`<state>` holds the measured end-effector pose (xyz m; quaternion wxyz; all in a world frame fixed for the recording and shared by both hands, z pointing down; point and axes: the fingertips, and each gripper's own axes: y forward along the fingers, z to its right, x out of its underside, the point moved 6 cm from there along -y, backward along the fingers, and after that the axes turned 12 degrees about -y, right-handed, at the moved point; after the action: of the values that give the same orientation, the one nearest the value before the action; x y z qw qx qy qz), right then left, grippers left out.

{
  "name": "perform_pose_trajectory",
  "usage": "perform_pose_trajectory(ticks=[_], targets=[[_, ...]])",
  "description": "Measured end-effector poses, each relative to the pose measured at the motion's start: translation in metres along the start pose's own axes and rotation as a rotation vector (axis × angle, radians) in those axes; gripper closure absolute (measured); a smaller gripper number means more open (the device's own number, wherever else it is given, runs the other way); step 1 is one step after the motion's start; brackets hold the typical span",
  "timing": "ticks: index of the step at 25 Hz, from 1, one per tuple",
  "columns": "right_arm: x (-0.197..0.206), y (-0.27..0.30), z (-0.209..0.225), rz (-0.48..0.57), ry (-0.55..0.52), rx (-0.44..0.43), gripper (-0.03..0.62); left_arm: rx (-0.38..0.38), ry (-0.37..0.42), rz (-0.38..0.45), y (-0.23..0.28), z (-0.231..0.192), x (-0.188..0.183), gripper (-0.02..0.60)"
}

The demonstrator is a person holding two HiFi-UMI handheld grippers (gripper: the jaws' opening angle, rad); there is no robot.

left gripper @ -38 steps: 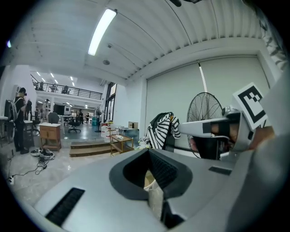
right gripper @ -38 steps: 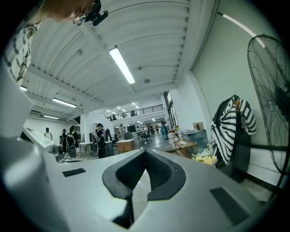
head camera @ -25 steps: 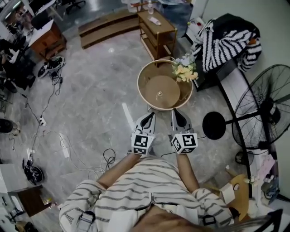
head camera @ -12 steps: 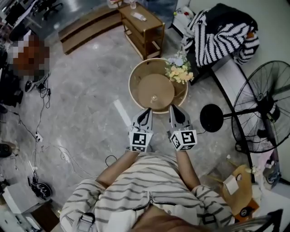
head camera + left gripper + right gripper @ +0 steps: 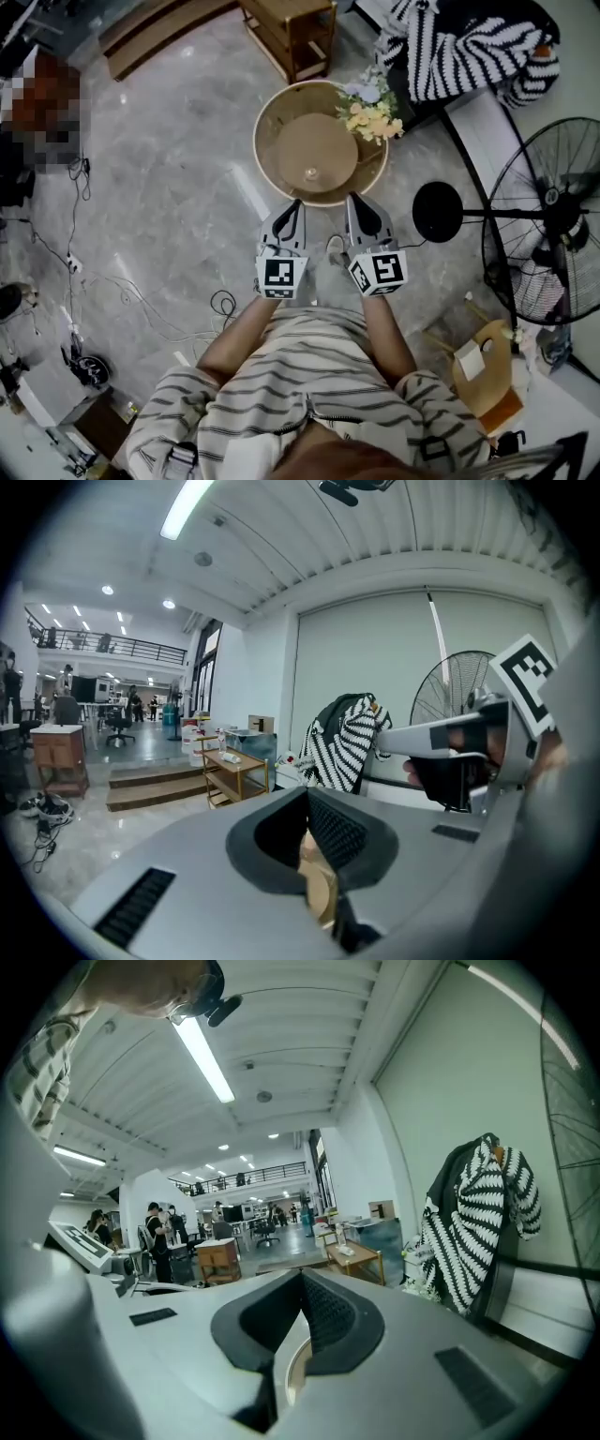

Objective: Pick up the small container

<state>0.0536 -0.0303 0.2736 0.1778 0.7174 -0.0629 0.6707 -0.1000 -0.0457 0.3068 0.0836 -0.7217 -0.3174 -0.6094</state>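
Head view: high above person, facing steeply down, well off from round table (image 5: 319, 155). Left gripper view: low, level, table just past jaws, facing striped garment (image 5: 345, 742), wooden shelf (image 5: 230, 766), fan (image 5: 459, 691). Right gripper view: same heading, tilted upward, ceiling (image 5: 281, 1044) fills upper half. All three share garment, shelf.

The left gripper (image 5: 292, 202) and right gripper (image 5: 355, 198) — now nearer (seemingly reaching) the round table (image 5: 258, 150).

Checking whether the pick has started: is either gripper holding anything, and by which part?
Nothing is held: left gripper and right gripper have jaws shut, empty; the small clear container stands on the round tan table.
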Motion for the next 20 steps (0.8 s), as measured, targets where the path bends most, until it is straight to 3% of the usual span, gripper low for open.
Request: perform_pose_trajectory(ticks=[12,20], targets=[[0.068,0.037,0.043,-0.063,0.041,-0.09,0.585,-0.16,-0.063,-0.028,0.064,-0.004,0.051,0.58],[0.12,0.052,0.047,-0.096,0.047,-0.129,0.585,-0.199,-0.074,-0.067,0.098,-0.018,0.101,0.58]])
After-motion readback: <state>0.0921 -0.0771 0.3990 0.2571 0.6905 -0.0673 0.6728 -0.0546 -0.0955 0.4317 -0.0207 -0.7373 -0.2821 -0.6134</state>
